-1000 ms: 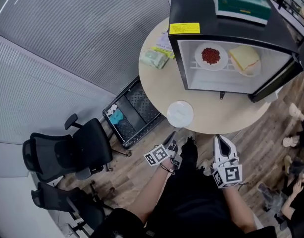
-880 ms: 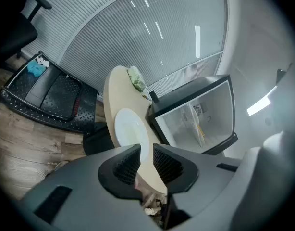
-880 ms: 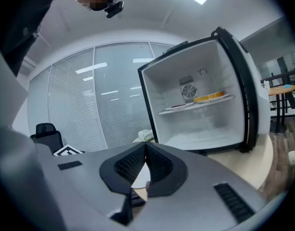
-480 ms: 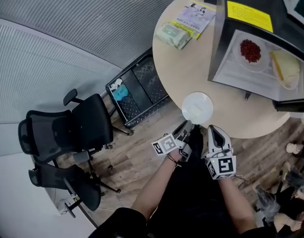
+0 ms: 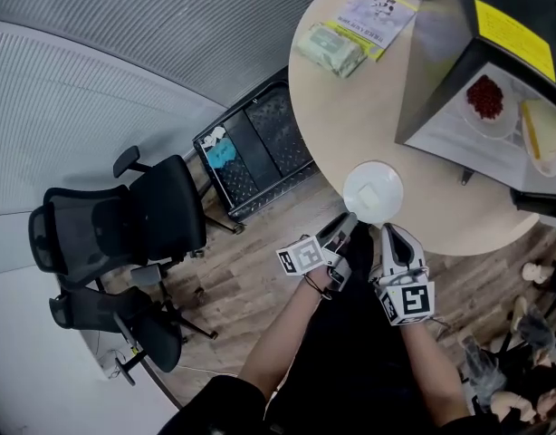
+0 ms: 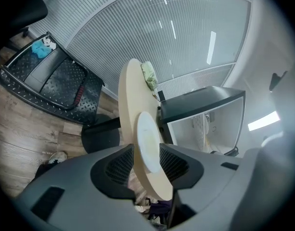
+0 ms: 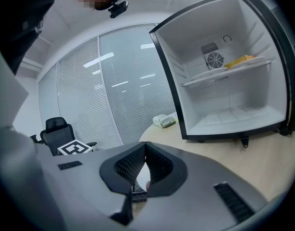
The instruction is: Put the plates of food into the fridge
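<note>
Nearer the white plate [image 5: 373,191] now, left gripper [image 5: 347,223] jaws just opened; right gripper [image 5: 392,234] jaws closed.

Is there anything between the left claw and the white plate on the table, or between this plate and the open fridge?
Nothing visible. The left claw, its jaws just opened, stands right at the white plate, whose rim shows in their gap. Only bare round table lies between the plate and the open fridge.
</note>
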Demonstrator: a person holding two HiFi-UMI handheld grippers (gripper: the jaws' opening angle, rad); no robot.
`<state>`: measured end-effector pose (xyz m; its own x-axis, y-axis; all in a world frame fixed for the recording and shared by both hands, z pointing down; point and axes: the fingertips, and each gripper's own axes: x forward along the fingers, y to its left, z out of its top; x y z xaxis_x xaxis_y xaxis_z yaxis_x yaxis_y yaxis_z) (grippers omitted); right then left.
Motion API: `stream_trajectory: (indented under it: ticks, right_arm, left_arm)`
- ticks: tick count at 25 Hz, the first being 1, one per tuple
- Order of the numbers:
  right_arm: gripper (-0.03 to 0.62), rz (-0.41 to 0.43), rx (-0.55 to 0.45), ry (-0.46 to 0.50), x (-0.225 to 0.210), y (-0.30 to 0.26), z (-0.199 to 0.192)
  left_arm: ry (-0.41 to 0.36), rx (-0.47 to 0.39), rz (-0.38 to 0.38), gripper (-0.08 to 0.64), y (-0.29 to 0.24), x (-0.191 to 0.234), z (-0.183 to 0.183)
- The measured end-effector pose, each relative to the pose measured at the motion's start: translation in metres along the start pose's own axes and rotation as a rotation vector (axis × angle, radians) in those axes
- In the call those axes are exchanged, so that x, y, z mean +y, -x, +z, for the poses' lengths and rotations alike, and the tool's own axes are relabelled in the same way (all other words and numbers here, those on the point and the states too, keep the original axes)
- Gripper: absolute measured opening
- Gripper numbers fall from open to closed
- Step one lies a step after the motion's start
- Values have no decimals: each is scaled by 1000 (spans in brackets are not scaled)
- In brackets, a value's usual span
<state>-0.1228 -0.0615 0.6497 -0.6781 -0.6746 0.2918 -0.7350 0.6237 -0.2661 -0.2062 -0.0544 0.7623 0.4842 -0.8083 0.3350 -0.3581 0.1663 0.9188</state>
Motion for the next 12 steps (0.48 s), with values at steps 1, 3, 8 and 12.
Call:
stream_trajectory:
  ticks: [1,3,8,12]
  right_arm:
    - [9,4,2,0,1,-1,0]
    - [9,12,2,2,4,-4,0]
    - [9,22,6,2,8,-8,-1]
    - [9,26,12,-2,10,-9,-5]
  left_arm:
    - [3,5,5,157,-1,2,0]
    - [14,11,17,160,-4,7,0]
    - [51,24,30,160,-14,20,-3]
    - [75,38,25,160,-22,25,-7]
